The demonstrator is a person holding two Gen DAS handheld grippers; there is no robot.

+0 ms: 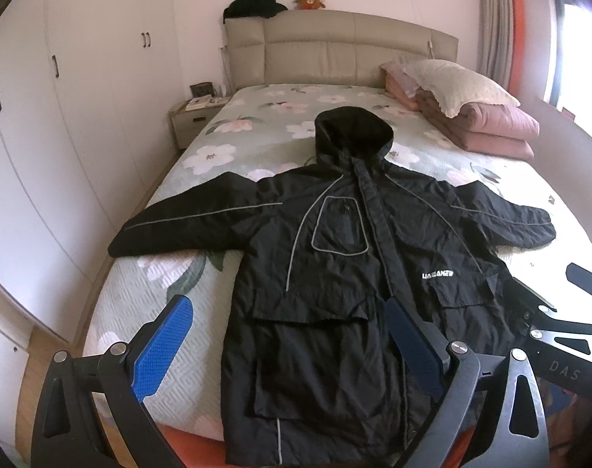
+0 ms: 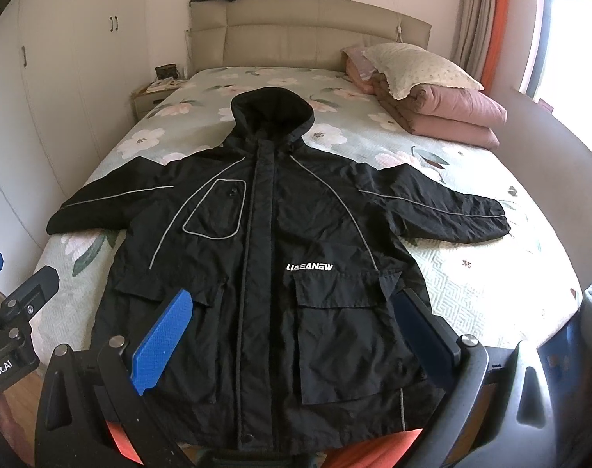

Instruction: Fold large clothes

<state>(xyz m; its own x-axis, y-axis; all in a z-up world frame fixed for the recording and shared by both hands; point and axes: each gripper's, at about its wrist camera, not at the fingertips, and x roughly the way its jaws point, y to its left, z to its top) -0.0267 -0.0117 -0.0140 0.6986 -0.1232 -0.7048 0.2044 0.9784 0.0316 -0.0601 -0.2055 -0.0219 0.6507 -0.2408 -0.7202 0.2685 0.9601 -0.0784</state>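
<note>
A large black hooded jacket (image 1: 335, 257) with grey piping and a white logo lies flat, front up, on the bed; it also shows in the right wrist view (image 2: 272, 241). Both sleeves are spread out sideways, the hood points to the headboard, the hem hangs at the near bed edge. My left gripper (image 1: 286, 345) is open and empty, held above the jacket's lower left part. My right gripper (image 2: 294, 337) is open and empty above the lower front pockets. Each gripper's body shows at the edge of the other view.
The bed (image 1: 139, 296) has a floral cover. Folded pink quilts and a cream pillow (image 2: 432, 89) are stacked at the far right. The headboard (image 2: 307, 35) is at the back, a nightstand (image 1: 194, 117) and white wardrobes (image 1: 61, 117) on the left, a bright window on the right.
</note>
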